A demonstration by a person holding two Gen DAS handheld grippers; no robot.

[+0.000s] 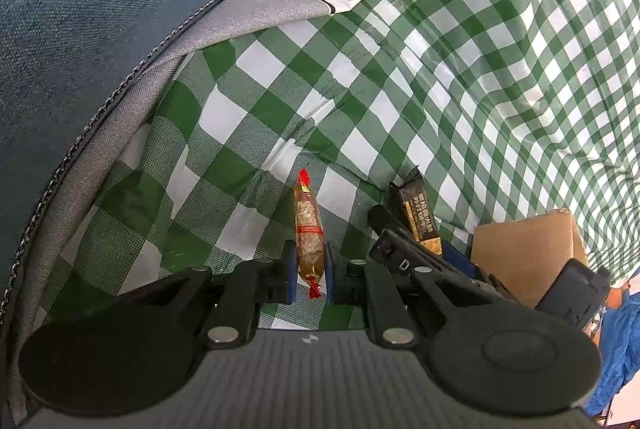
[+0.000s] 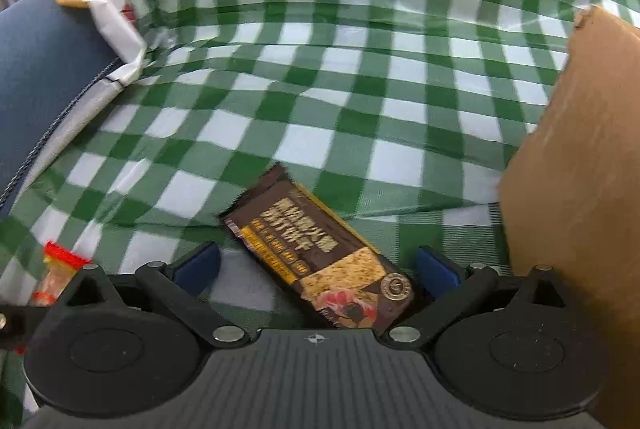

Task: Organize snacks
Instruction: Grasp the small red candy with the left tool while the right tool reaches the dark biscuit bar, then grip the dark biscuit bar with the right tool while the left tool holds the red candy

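The left gripper (image 1: 311, 263) is clamping a slim peanut snack pack (image 1: 308, 233) between its blue pads, the pack's long axis running straight ahead along the fingers, red-tied ends fore and aft, above the green checked cloth (image 1: 460, 69). The right gripper (image 2: 316, 267) is standing wide apart around a brown cracker packet (image 2: 320, 253), which is lying flat on the cloth, long axis diagonal, far end pointing upper left. A cardboard box (image 2: 580, 189) is standing just right.
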